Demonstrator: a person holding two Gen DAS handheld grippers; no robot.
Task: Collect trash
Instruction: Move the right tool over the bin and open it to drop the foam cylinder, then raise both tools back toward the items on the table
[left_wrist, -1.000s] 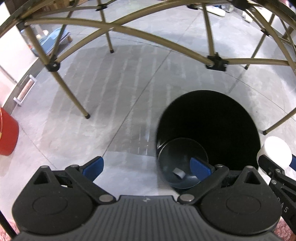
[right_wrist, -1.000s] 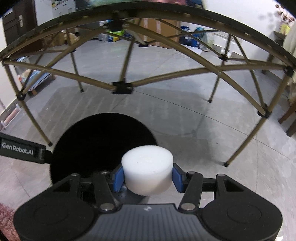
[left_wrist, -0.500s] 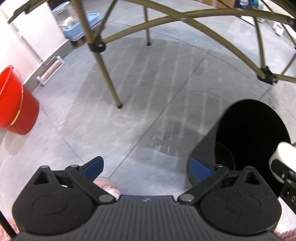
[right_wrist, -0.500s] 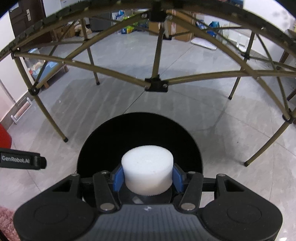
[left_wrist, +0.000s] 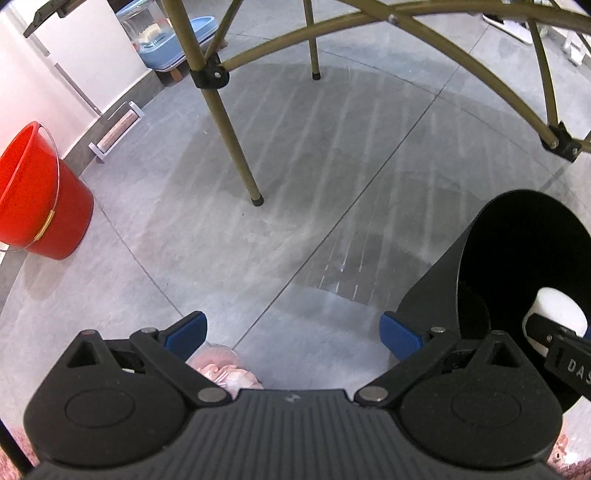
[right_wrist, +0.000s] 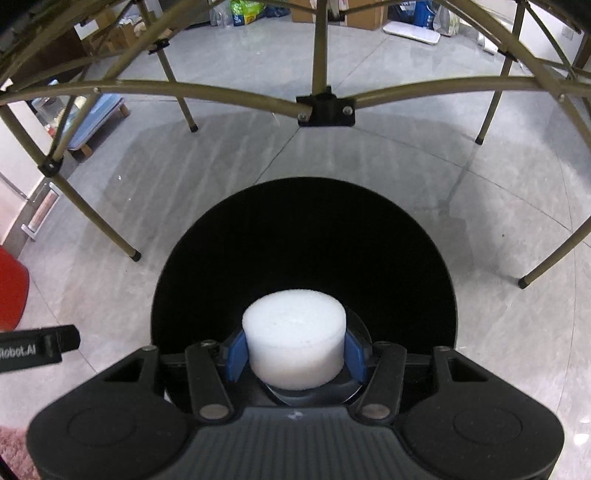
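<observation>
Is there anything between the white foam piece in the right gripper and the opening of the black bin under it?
Nothing visible. The right gripper holds the white foam piece directly over the open mouth of the black bin. The left gripper, open and empty, stays off to the side above the floor.

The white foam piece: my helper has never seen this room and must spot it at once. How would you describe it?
Find the black bin standing on the grey floor under the folding-table frame. Right over its dark opening, the right gripper pinches a white foam puck between its blue pads. It is the only white, short, round thing there; the nearby bucket is red.
</observation>
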